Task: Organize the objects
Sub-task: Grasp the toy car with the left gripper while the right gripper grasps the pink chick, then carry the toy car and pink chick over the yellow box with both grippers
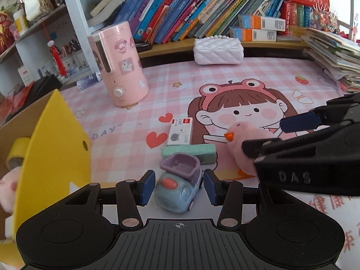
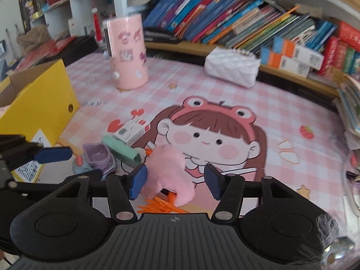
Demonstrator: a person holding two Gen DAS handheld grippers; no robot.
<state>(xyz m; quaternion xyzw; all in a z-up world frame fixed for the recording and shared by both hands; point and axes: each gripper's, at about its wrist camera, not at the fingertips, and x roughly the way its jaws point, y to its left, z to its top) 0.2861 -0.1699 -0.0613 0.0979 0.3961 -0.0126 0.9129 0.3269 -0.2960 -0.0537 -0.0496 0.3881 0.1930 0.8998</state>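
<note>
A small blue toy car (image 1: 177,186) with a purple tipper bucket stands on the pink checked mat (image 1: 225,78). My left gripper (image 1: 179,172) has a blue pad against each side of it, shut on it. In the right wrist view the car (image 2: 78,168) sits at the tip of that gripper's pad (image 2: 54,154). A pink plush chick (image 2: 166,171) with an orange beak lies between the tips of my right gripper (image 2: 175,167). It rests against the left pad, and mat shows between it and the right pad. From the left wrist view the right gripper (image 1: 262,136) reaches over the chick (image 1: 236,135).
A yellow cardboard box (image 1: 51,139) stands open close on the left, with a tape roll (image 1: 16,150) and a pink plush inside. A mint green case (image 1: 189,151) and a small white carton (image 1: 181,131) lie just beyond the car. Farther back stand a pink humidifier (image 1: 121,67), a white quilted bag (image 1: 218,50) and bookshelves.
</note>
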